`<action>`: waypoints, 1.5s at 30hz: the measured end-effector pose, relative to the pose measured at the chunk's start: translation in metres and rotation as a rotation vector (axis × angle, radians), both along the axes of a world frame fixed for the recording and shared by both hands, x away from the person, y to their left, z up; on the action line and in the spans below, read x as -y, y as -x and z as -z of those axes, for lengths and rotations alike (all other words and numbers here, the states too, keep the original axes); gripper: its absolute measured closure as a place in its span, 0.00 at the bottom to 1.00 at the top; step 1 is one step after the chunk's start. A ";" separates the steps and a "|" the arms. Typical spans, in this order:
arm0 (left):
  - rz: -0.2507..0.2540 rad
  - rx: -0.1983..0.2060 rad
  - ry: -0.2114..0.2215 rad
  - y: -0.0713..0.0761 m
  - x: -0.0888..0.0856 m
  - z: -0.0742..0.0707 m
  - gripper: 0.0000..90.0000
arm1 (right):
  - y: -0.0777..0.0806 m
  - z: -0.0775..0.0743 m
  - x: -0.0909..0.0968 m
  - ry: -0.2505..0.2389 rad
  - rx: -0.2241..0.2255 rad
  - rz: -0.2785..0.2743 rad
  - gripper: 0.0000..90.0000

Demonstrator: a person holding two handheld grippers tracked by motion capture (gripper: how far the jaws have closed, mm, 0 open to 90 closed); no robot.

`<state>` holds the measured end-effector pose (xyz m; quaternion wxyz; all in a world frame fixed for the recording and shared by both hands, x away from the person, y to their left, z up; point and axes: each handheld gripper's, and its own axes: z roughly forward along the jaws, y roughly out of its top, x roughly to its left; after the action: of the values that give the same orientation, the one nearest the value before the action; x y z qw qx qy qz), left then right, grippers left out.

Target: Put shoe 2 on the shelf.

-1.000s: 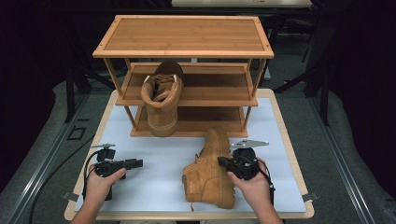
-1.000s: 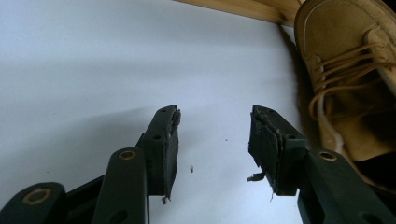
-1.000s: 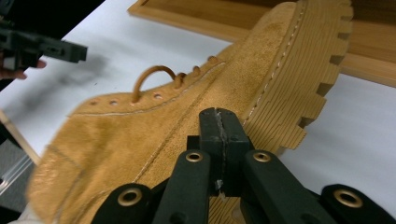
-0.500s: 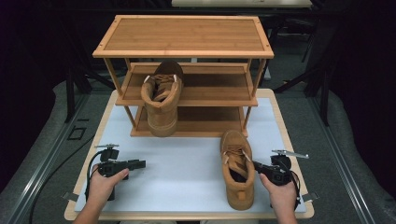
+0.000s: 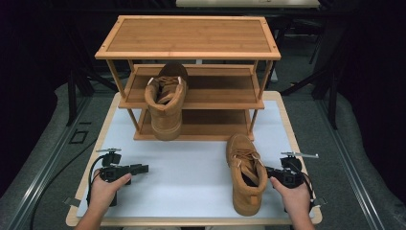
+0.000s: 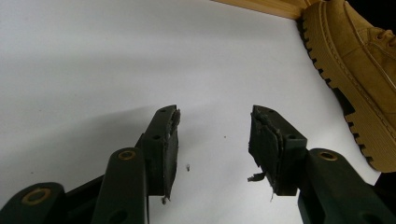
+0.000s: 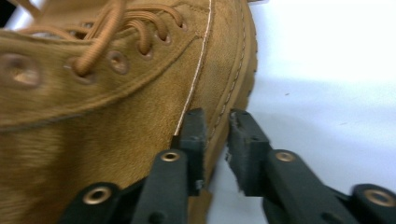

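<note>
A tan lace-up boot (image 5: 246, 175) stands upright on the white tabletop (image 5: 191, 167) at about five o'clock, toe pointing toward the wooden shoe rack (image 5: 189, 76) at twelve o'clock. The right claw (image 5: 269, 171), held in a hand at the boot's three o'clock side, has just been opening; in the right gripper view its jaws are slightly parted against the boot's side near the sole, no longer clamping it. The left claw (image 5: 143, 167), at seven o'clock, rests well apart from the boot, its jaws wide and empty. A second boot (image 5: 166, 100) stands on the rack's middle shelf, heel facing out.
</note>
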<state>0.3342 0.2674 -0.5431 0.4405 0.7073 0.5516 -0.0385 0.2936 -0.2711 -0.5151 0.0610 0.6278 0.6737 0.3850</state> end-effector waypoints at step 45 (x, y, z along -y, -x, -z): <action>-0.007 -0.007 -0.003 -0.001 0.000 0.004 0.57 | -0.049 -0.116 -0.041 0.444 -0.499 -0.247 0.80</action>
<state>0.3349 0.2673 -0.5467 0.4377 0.7057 0.5558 -0.0385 0.3429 -0.2306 -0.3993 -0.0174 0.5876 0.8060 0.0685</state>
